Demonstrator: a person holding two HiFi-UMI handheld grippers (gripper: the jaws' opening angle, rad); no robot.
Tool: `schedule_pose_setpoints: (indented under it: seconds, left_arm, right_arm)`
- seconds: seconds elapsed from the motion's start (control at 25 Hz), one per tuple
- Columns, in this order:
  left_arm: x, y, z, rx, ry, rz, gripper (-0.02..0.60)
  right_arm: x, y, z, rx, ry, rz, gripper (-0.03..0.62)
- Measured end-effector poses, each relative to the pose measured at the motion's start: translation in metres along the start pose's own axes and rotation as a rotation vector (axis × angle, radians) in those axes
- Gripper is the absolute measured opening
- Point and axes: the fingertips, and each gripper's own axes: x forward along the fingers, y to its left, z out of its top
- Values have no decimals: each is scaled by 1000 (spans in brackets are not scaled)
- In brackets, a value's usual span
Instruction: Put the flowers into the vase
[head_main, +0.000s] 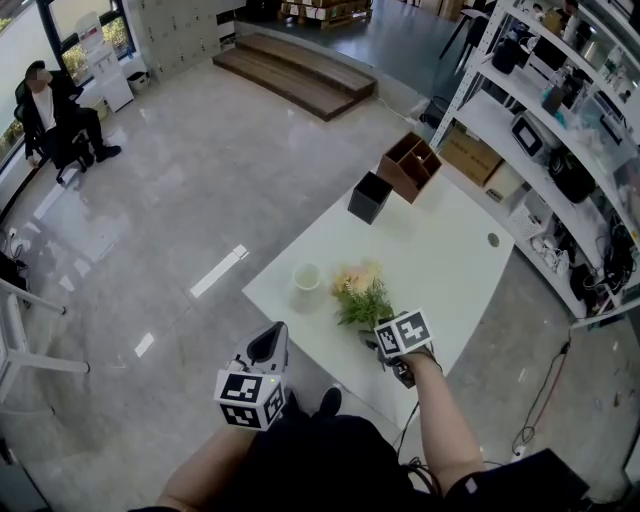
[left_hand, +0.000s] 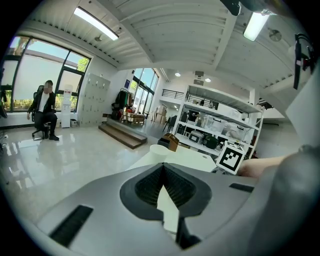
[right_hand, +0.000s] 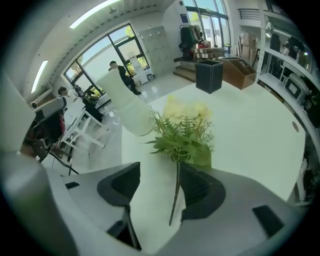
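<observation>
**Open tongs hanging over the flower stem**

The right gripper (right_hand: 157, 172) is standing wide open and gripping nothing. The stem of the flowers (right_hand: 182, 135) is lying on the white table (head_main: 450, 250) between its jaws, nearer the right-hand one, with the blooms at twelve o'clock. The vase (head_main: 307, 277) is standing at nine o'clock of the flowers, just beside them. The left gripper (left_hand: 162, 167) is hanging off the table with its jaws pressed together and empty.

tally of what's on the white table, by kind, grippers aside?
White vase: 1
Flower bunch: 1
Black box: 1
Brown divided box: 1
Total: 4
</observation>
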Motion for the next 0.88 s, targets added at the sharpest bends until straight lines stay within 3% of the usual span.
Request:
schedule_pose_setpoints:
  seconds: [0.4, 0.6, 0.88]
  left_arm:
    - [-4, 8, -4, -14, 8, 9, 3]
    - [-5, 11, -7, -19, 10, 12, 3]
    - [-7, 13, -9, -19, 10, 12, 3]
  right_arm:
    - [51, -37, -4, 38, 187, -14, 199]
    - [60, -49, -6, 52, 238, -53, 132]
    - [68, -53, -11, 62, 272, -84, 92]
